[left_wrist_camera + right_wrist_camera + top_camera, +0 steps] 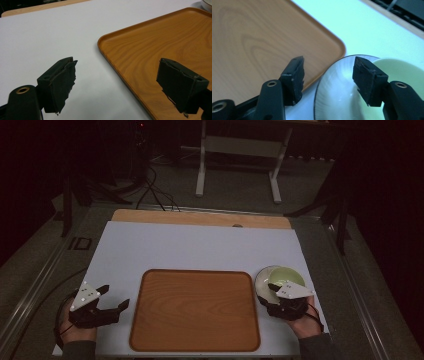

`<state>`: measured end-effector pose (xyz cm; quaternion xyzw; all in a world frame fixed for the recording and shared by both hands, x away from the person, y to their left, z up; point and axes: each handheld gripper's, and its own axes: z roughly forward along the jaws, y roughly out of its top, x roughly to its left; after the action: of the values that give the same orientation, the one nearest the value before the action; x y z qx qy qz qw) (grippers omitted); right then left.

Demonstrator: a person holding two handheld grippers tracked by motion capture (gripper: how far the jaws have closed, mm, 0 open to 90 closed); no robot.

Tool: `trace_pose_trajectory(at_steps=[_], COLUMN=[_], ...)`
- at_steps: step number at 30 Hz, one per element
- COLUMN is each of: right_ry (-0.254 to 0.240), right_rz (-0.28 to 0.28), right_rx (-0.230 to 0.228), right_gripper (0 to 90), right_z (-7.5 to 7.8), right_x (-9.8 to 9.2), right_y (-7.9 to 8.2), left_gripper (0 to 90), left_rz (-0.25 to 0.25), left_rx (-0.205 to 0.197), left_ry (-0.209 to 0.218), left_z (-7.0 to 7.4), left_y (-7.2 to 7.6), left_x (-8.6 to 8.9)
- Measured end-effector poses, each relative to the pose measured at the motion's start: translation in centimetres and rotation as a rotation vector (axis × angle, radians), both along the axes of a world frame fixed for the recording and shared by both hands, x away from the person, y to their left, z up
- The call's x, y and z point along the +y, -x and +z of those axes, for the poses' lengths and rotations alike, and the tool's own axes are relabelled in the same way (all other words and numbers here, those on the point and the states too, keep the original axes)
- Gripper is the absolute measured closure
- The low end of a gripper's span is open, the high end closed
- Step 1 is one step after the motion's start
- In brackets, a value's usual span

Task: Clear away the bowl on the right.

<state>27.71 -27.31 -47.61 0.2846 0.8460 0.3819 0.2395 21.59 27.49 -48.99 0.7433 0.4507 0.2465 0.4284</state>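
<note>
A wooden tray (pixel 195 310) lies empty on the white mat (pixel 200 245), near the front edge. Just right of it, a pale green bowl (pixel 287 276) sits on a silvery plate (pixel 261 279). My right gripper (pixel 267 294) is open at the plate's near left side. In the right gripper view its gap (pixel 328 75) spans the plate (pixel 337 87) rim, with one jaw by the tray (pixel 262 45) corner and the other beside the bowl (pixel 402 70). My left gripper (pixel 114 297) is open and empty left of the tray. Its gap (pixel 120 80) straddles the tray (pixel 155 50) edge.
The mat covers a wooden tabletop whose bare strip (pixel 200 217) shows at the back. Beyond the table are a white stand frame (pixel 240 150) and cables (pixel 155 195) on the dark floor. Metal rails (pixel 45 270) run along both table sides.
</note>
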Motion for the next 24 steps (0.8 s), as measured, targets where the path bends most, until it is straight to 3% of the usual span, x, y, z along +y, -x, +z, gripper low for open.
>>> trace_pose_trajectory(at_steps=[4,6,9,14,19,22,24], right_ry=[-0.009,0.004,-0.014,0.047,0.094,0.122,0.141], right_rz=[-0.042,-0.056,-0.067,-0.099,-0.122,-0.139,-0.144], right_rx=[-0.020,-0.014,0.015,0.041,0.068,0.062,0.068], right_gripper=[41.3,41.8,44.3,50.1,64.0,73.1,75.4], right_z=[0.3,0.0,-0.5,-1.4,-2.0,-1.9,-2.0], right_x=[-0.3,-0.4,-0.5,-0.5,-0.6,-0.5,-0.5], right_y=[-0.1,-0.2,-0.5,-0.9,-1.2,-1.3,-1.4], left_gripper=[15.1,15.1,15.1,15.2,15.2,15.2,15.2], left_rz=[0.001,0.000,0.001,0.003,0.005,0.004,0.005], left_rx=[-0.001,-0.001,-0.002,-0.004,-0.004,-0.002,-0.003], left_ry=[0.001,0.003,0.002,0.007,0.008,0.012,0.012], left_z=[0.0,0.0,0.0,0.0,0.0,0.0,0.0], left_y=[0.0,0.0,0.0,0.0,0.0,0.0,0.0], left_x=[0.0,0.0,0.0,0.1,0.1,0.2,0.2])
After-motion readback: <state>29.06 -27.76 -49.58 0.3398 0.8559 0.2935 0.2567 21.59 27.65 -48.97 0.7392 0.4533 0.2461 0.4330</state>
